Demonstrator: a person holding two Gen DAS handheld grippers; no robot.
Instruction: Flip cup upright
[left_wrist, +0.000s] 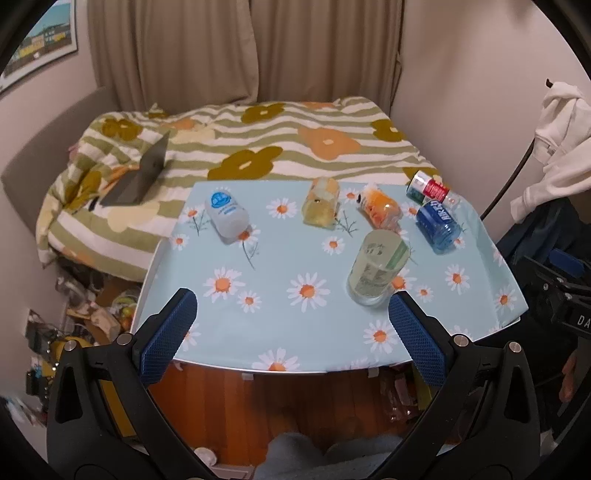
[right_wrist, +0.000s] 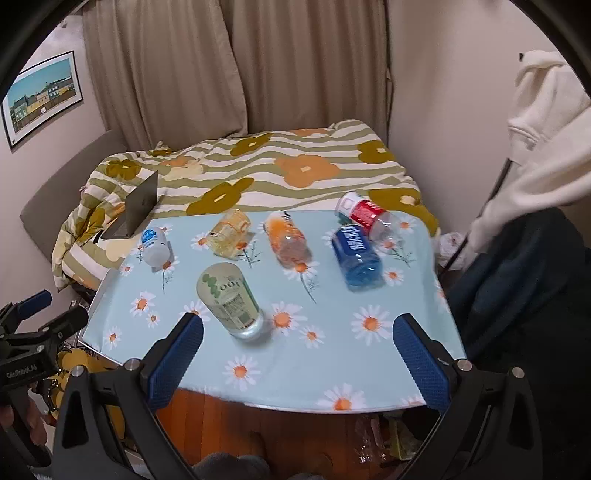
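Note:
A clear cup with a pale green label (left_wrist: 377, 271) stands on the daisy-print table (left_wrist: 280, 266), wide clear end down, closed end up. It also shows in the right wrist view (right_wrist: 229, 300). My left gripper (left_wrist: 292, 321) is open and empty, above the table's near edge, the cup just beyond its right finger (left_wrist: 415, 336). My right gripper (right_wrist: 298, 350) is open and empty, above the near edge of the table (right_wrist: 369, 369), the cup just beyond its left finger (right_wrist: 177, 358).
Several containers lie on their sides at the back of the table: a white bottle (left_wrist: 226, 214), a yellow one (left_wrist: 321, 203), an orange one (left_wrist: 380, 208), a blue one (left_wrist: 439, 225), a red-labelled one (left_wrist: 430, 190). A bed with a laptop (left_wrist: 142, 177) lies behind. Clutter covers the floor at left.

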